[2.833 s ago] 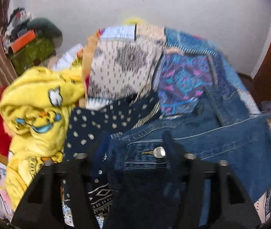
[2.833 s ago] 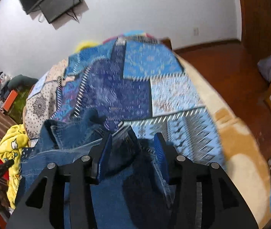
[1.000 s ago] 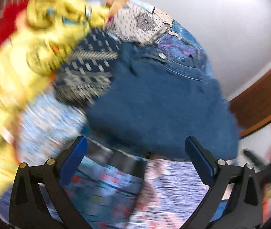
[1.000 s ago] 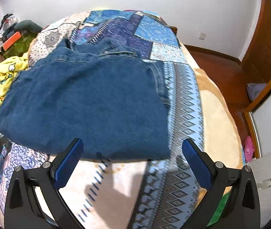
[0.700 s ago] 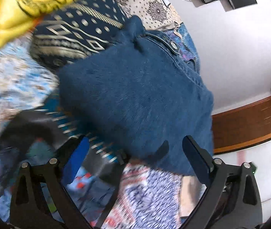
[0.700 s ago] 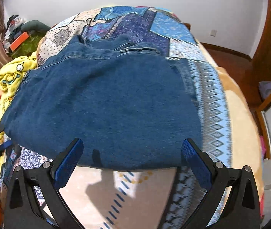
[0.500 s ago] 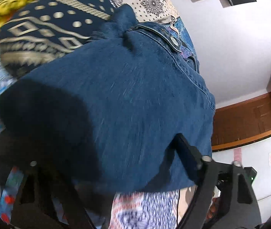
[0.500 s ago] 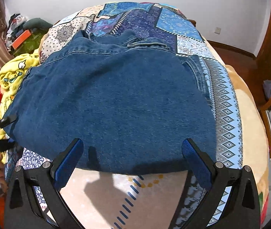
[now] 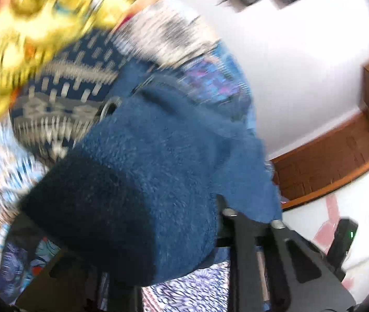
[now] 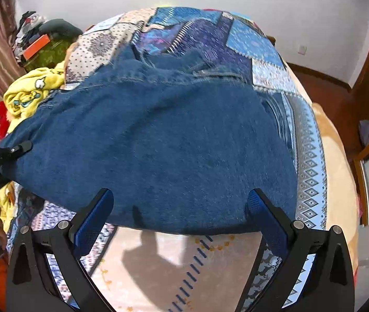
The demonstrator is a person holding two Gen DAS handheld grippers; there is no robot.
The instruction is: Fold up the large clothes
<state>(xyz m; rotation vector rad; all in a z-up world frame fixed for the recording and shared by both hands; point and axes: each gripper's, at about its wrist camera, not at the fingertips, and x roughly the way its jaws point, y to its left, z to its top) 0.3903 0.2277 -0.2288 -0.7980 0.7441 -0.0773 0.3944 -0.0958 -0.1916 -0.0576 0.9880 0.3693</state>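
The bed (image 10: 338, 156), under a patchwork cover (image 10: 252, 44) of blue, purple and cream squares, fills most of the right wrist view and runs away toward the far wall. Spread across it lies the thing to be folded, a pair of blue jeans (image 10: 163, 140), already doubled into a broad slab. Its long axis runs left to right across the bed, with the waistband and pocket seams on the far side and a smooth folded edge on the near side.

At the far left of the bed sits a heap of other laundry, topped by a yellow printed garment (image 10: 31, 96).

The right gripper (image 10: 179, 221) hovers just short of the near folded edge, tilted steeply down, its two blue pads spread wide with nothing between them. The denim lies directly ahead of it, so a short push forward would put the edge in its mouth.

The left gripper (image 10: 10, 150) is at the jeans' left end, angled more shallowly. Its jaws have just been closing, and in its own blurred view a thick roll of denim (image 9: 137, 202) bulges between the fingers, so it appears clamped on that end. It is the hand already on the cloth; my guess is the next fold turns on the right one taking the near edge.
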